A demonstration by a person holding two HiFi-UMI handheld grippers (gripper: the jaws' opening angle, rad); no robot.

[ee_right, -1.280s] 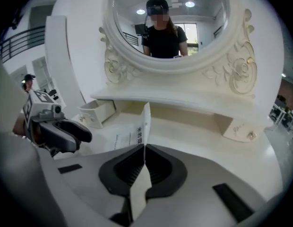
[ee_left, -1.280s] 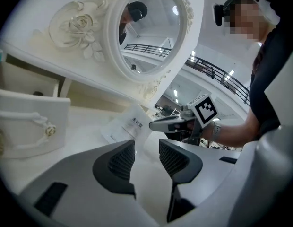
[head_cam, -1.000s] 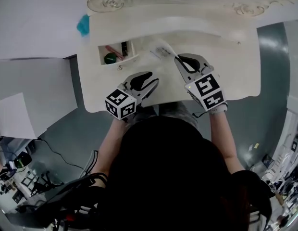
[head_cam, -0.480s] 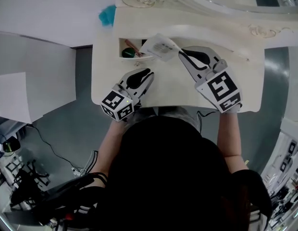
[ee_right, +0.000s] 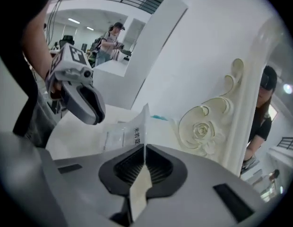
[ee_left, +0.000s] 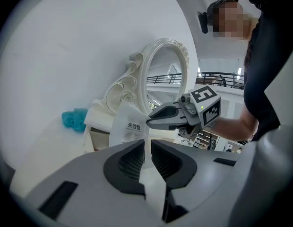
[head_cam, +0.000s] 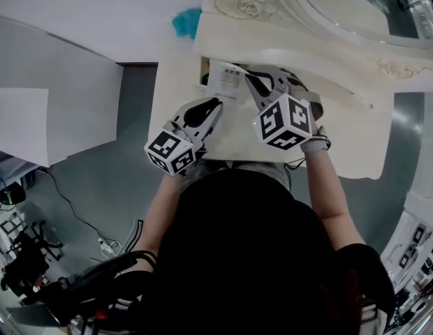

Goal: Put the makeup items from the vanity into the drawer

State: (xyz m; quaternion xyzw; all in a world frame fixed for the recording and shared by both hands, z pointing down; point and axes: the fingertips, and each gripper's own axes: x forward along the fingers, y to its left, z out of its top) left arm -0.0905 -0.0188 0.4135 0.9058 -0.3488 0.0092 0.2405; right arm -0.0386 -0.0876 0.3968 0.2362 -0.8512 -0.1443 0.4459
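Guessing the packet [head_cam: 225, 82] is risking a two-way tear: right fingers [ee_right: 120, 169] are clamping it, left fingers [ee_left: 130, 160] are just closing around it, barely apart.

A thin white packet [head_cam: 225, 82] with printed text stands on edge, pinched in the right hand-held gripper [head_cam: 247, 77], above the open drawer [head_cam: 203, 70] at the tabletop's [head_cam: 230, 135] back left corner.
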